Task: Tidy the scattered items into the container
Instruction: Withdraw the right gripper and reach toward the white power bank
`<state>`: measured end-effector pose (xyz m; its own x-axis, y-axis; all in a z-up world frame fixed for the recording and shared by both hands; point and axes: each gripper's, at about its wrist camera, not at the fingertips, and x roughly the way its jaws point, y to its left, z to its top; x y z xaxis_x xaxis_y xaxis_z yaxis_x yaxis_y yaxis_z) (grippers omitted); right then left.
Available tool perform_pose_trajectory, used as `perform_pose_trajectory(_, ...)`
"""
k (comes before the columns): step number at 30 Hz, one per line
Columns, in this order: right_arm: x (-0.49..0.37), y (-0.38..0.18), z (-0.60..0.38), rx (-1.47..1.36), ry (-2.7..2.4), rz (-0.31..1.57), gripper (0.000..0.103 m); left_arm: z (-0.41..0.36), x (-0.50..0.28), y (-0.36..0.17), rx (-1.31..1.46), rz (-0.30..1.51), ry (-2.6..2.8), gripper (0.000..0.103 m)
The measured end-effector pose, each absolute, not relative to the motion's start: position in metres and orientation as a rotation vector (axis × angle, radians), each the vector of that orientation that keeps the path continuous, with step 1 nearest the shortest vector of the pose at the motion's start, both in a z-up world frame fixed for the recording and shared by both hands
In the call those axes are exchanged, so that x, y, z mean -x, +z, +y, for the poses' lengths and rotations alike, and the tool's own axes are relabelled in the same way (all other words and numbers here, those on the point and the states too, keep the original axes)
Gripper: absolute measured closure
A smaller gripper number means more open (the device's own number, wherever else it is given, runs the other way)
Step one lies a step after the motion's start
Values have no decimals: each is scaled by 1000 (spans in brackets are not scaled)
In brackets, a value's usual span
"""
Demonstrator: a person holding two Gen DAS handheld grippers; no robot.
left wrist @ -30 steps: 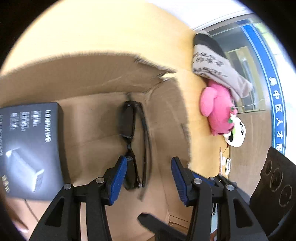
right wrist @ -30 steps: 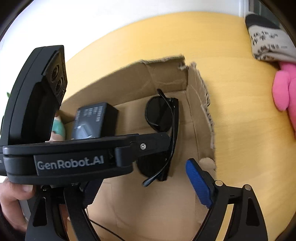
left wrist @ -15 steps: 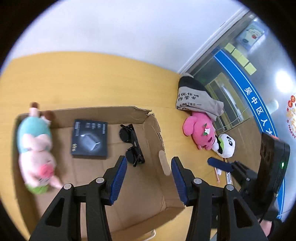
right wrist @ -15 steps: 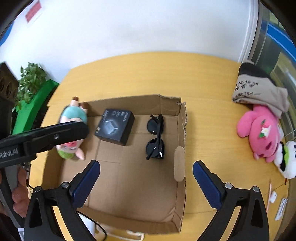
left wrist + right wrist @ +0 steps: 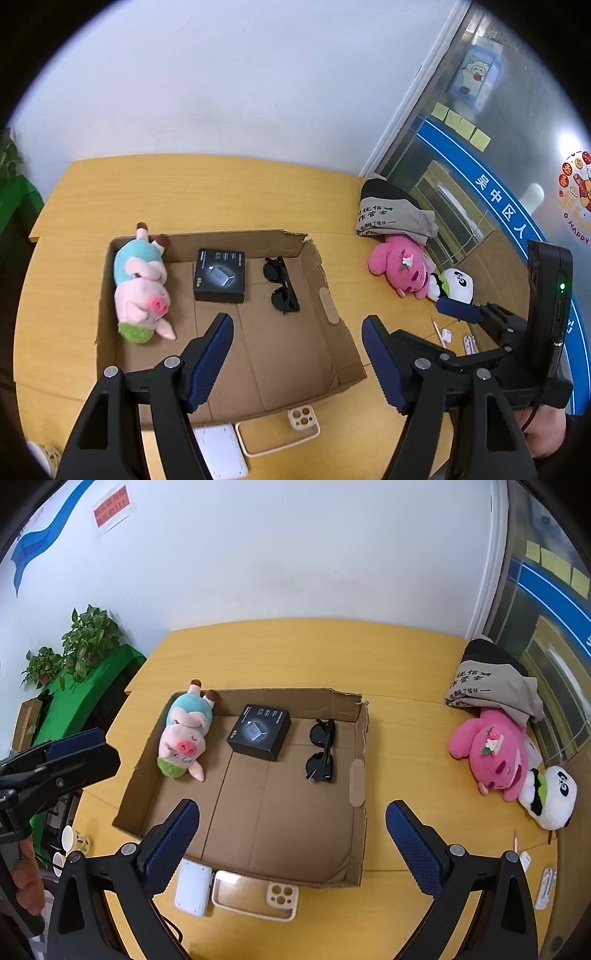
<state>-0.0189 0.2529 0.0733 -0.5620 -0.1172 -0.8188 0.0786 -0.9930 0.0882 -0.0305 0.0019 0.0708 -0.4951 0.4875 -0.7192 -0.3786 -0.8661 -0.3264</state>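
Left gripper [image 5: 297, 354]: jaws wide, nothing between them; held above the near half of the cardboard box [image 5: 325, 280].
Right gripper [image 5: 291, 843]: jaws wide, empty; above the box's near wall.
Box contents: pig plush [image 5: 184, 734] along the left wall, feet over the far rim; black carton [image 5: 259, 732] in the far middle; sunglasses [image 5: 322, 749] folded, near the right wall.
Outside, near edge: white flat device [image 5: 192, 888] and clear phone case [image 5: 255, 895], side by side on the table [image 5: 295, 650], touching the box's front wall.
Outside, right: pink plush [image 5: 491, 749] with its head under a printed cloth bag [image 5: 487, 686]; panda plush [image 5: 552, 797] just beside the pink one.
Outside, near right: small pen-like and white items, too small to identify.
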Motion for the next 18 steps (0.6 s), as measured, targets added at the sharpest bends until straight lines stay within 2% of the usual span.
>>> perform_pose_trajectory(18,-37,104,237,-1312,-2708,-55,1,-10,-36,87,1149,-134,2399,31)
